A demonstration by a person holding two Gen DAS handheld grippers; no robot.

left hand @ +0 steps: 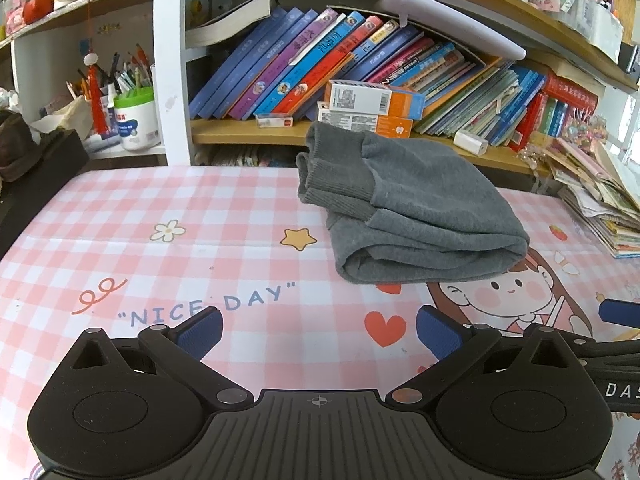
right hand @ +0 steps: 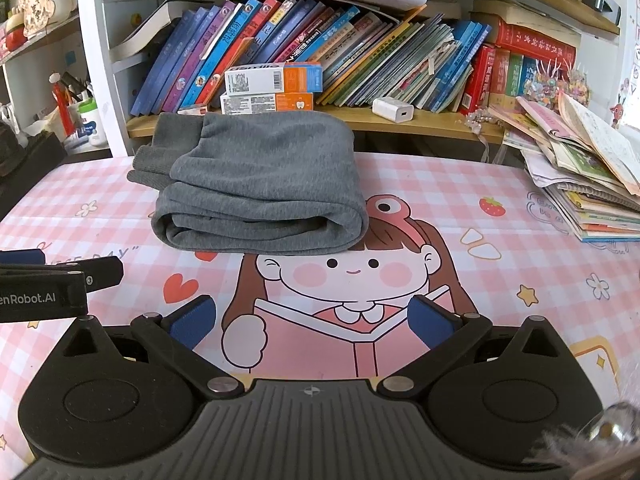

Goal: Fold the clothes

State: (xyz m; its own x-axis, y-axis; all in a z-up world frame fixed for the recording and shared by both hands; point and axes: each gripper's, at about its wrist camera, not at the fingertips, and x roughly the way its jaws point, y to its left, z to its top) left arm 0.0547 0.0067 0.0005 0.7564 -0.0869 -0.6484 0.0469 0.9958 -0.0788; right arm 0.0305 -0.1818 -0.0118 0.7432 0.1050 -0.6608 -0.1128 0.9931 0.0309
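While both tools hang spread and empty low in their frames, the left gripper (left hand: 318, 334) and right gripper (right hand: 312, 320) face the grey garment (right hand: 256, 184), folded at centre on the pink tablecloth (right hand: 480, 280). Soft, thick knit (likely floppy); I'd pinch the ribbed cuffs (left hand: 316, 176).

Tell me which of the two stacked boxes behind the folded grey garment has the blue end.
The upper box: its right end is blue, while the lower box ends in orange.
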